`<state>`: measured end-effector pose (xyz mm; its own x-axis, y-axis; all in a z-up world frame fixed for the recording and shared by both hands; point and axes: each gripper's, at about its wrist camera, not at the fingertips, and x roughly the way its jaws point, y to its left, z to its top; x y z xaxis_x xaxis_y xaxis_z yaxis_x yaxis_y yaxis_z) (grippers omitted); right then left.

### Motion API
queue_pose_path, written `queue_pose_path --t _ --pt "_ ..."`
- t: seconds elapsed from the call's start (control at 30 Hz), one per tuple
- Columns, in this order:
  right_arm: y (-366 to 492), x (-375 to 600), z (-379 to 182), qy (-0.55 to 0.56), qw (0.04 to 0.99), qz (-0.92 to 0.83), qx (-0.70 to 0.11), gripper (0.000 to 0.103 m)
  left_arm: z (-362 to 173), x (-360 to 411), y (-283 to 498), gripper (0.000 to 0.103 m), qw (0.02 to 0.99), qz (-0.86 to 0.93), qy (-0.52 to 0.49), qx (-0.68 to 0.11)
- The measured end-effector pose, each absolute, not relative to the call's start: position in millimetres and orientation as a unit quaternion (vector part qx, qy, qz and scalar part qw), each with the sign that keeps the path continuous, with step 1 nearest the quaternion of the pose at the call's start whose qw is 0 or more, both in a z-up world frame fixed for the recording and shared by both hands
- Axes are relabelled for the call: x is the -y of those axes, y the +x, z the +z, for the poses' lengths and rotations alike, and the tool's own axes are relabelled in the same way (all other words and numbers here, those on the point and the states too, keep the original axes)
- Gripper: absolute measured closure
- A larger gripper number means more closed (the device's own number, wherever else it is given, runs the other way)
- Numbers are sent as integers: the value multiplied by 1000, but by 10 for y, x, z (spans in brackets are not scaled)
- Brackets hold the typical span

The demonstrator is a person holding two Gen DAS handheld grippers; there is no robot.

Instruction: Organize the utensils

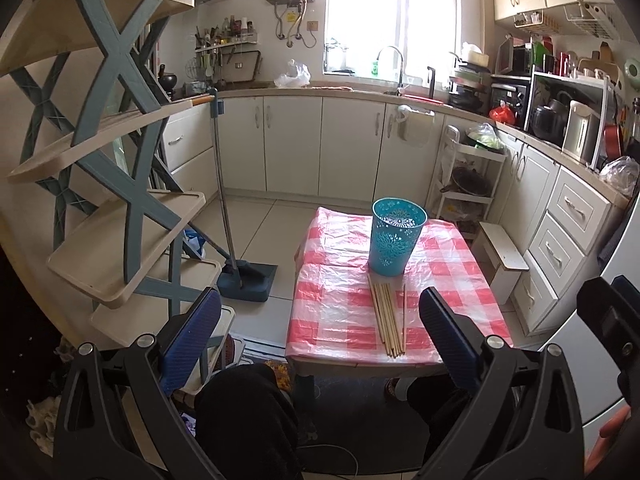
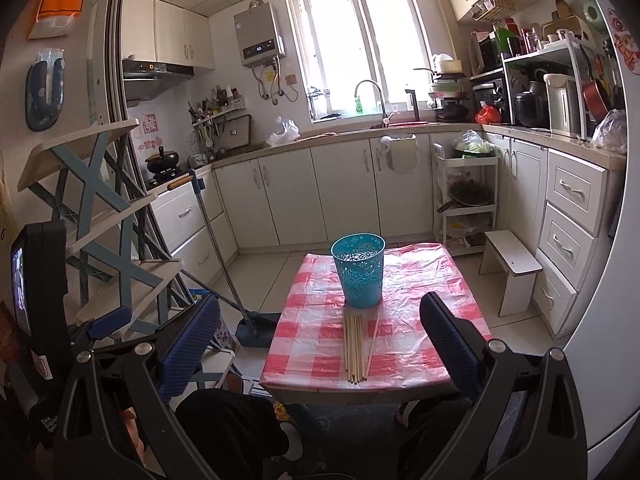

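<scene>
Pale wooden chopsticks (image 2: 357,347), thin, bundled parallel w/ one stick slightly apart at right, lie centre frame on red-checked table (image 2: 420,344) just below teal perforated holder (image 2: 359,270); left gripper (image 1: 320,344) & right gripper (image 2: 320,346) both spread wide, grasping nothing.

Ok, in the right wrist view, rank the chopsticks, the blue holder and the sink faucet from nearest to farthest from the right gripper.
1. Chopsticks: on the checked tablecloth, just ahead of the open right gripper.
2. Blue holder: upright on the table, right behind the chopsticks' far ends.
3. Sink faucet: across the kitchen, below the window.
</scene>
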<state>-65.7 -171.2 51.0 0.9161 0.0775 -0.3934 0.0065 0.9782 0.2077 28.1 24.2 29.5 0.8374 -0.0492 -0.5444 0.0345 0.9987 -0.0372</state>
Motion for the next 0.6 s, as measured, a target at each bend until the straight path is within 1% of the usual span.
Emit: queue_pose_path --t 0.6 --pt "-656 1664 520 97 973 22 -206 7 367 -206 283 8 959 -30 -10 -282"
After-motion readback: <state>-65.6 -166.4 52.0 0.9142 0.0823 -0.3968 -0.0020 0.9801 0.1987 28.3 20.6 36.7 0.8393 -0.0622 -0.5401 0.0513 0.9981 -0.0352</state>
